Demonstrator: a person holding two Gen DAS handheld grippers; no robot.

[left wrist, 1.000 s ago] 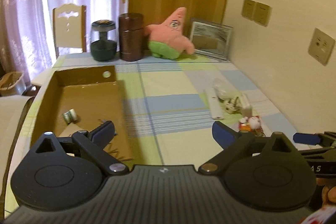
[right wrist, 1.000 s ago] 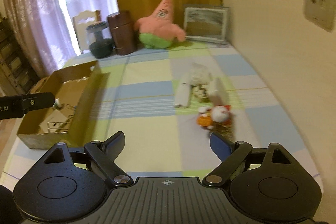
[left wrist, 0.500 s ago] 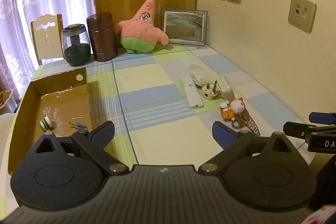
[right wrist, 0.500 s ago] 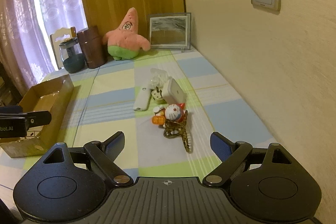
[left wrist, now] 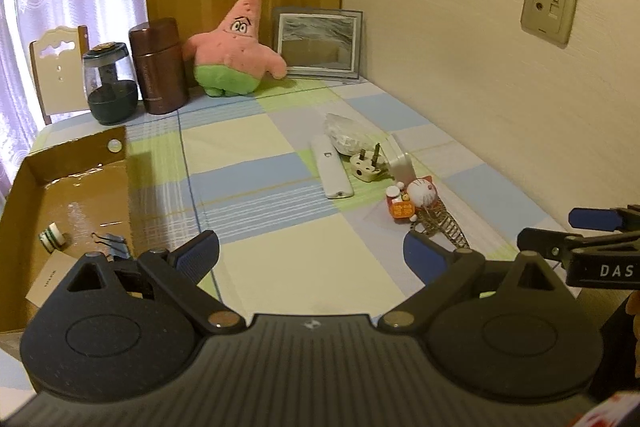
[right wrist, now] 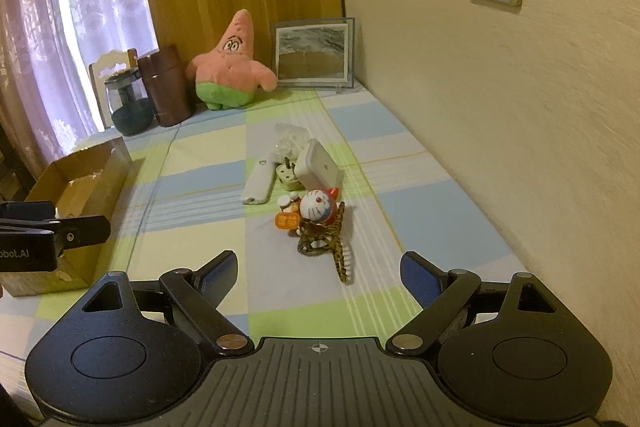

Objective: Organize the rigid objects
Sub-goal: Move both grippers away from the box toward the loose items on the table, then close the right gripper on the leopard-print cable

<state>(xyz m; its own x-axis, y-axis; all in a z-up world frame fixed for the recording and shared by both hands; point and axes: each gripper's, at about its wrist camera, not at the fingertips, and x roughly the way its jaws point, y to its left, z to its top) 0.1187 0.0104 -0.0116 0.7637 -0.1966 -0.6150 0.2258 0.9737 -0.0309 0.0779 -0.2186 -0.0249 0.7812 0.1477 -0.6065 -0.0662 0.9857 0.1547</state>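
A small heap lies on the checked tablecloth near the wall: a leopard-print hair claw, a round-headed cat figurine with an orange tag, a white plug adapter, a white remote and a white box-shaped device. My right gripper hovers open just short of the hair claw, nothing between its fingers. My left gripper is open too, over bare cloth between the cardboard box and the heap. In the box lie a tape roll and a binder clip.
At the table's far end stand a pink star plush, a brown canister, a dark-based glass jar and a framed picture. A clear wrapped packet lies behind the heap. The wall runs along the right edge.
Both views have swung right, from the cardboard box toward the heap by the wall. The heap now sits closer and centred ahead of the right gripper. Both stay open.
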